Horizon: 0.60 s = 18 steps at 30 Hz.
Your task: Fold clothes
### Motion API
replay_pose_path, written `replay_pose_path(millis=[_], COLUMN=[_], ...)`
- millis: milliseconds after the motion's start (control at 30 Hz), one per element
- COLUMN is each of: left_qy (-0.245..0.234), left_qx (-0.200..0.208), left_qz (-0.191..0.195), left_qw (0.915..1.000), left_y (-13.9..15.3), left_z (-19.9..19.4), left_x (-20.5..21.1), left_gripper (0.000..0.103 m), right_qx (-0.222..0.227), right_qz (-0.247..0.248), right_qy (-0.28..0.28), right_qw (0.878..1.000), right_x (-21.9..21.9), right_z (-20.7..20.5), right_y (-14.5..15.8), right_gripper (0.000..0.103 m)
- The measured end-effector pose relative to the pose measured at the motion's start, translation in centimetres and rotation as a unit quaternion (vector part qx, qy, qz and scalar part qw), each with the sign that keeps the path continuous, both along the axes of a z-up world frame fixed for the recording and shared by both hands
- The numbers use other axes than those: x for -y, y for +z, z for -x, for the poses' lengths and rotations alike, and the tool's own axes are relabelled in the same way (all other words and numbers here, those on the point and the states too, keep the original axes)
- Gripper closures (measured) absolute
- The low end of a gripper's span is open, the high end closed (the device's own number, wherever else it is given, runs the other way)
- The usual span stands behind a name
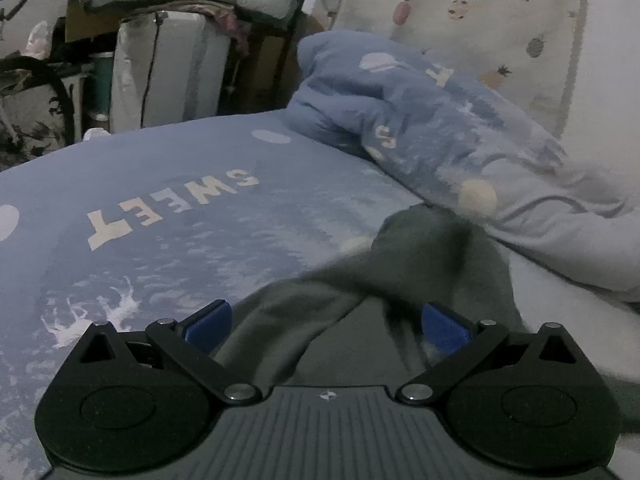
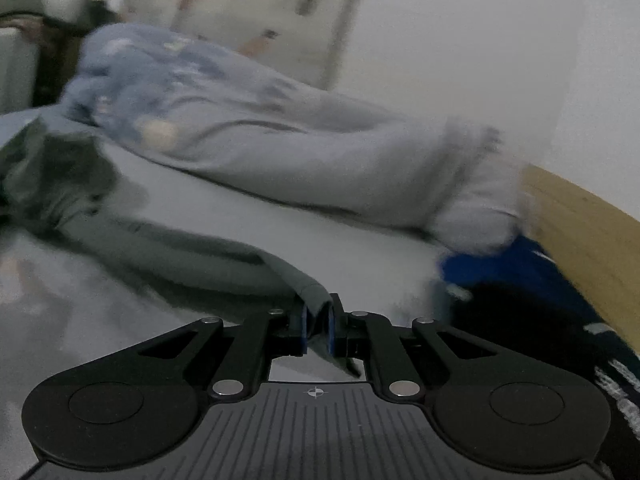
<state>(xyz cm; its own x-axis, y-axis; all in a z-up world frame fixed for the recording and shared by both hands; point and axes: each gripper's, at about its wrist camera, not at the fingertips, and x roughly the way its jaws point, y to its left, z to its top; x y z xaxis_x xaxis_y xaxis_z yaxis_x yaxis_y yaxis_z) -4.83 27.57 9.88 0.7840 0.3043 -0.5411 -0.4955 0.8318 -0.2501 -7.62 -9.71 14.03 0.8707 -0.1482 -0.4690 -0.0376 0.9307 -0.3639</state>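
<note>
The grey-green garment [image 1: 420, 256] lies rumpled on the bed [image 1: 168, 240], spreading ahead of and between your left gripper [image 1: 326, 326] fingers, which stand wide apart with nothing gripped. In the right wrist view your right gripper [image 2: 318, 326] fingers are pinched narrow on a rolled edge of that garment [image 2: 168, 248], which trails off to their left. A bunched blue quilt [image 1: 432, 120] lies beyond the fingers
</note>
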Motion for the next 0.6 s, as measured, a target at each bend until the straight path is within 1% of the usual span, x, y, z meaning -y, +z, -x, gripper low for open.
replay_pose_path(millis=[100,200,267,333,400,467,500,533,600], left_qy=[-0.013,-0.043,-0.071,-0.111,-0.156,-0.202,-0.218,-0.235,-0.266], left_qx=[0.007,0.007,0.002,-0.002,-0.007,-0.007,-0.005,-0.004,-0.001], left_qz=[-0.007,-0.009,-0.009,-0.016,-0.027,-0.046,-0.058,-0.071,-0.102], left_qw=[0.9999,0.999,0.9974,0.9936,0.9873,0.9784,0.9741,0.9694,0.9586], left_y=[0.3,0.4,0.3,0.2,0.1,0.1,0.0,-0.1,-0.4], left_z=[0.2,0.1,-0.1,-0.4,-0.6,-0.8,-0.8,-0.9,-1.0], left_x=[0.7,1.3,1.9,2.9,4.1,5.8,6.6,7.5,9.5], left_gripper=[0.0,0.0,0.0,0.0,0.0,0.0,0.0,0.0,0.0], right_qx=[-0.022,-0.044,-0.059,-0.073,-0.088,-0.088,-0.084,-0.076,-0.061], right_qz=[0.008,0.015,0.02,0.025,0.03,0.029,0.029,0.027,0.013], right_qy=[-0.024,-0.047,-0.063,-0.079,-0.095,-0.092,-0.089,-0.084,-0.065], right_qw=[0.999,0.998,0.996,0.994,0.991,0.991,0.992,0.993,0.996], right_x=[1.4,2.9,3.8,4.8,5.8,5.1,4.6,4.0,3.1], right_z=[1.4,2.8,3.8,4.7,5.7,6.5,6.8,7.1,7.6], right_y=[-0.5,-1.1,-1.4,-1.8,-2.1,-2.4,-2.5,-2.5,-2.2], right_gripper=[0.093,0.092,0.088,0.08,0.077,0.071,0.062,0.051,0.044])
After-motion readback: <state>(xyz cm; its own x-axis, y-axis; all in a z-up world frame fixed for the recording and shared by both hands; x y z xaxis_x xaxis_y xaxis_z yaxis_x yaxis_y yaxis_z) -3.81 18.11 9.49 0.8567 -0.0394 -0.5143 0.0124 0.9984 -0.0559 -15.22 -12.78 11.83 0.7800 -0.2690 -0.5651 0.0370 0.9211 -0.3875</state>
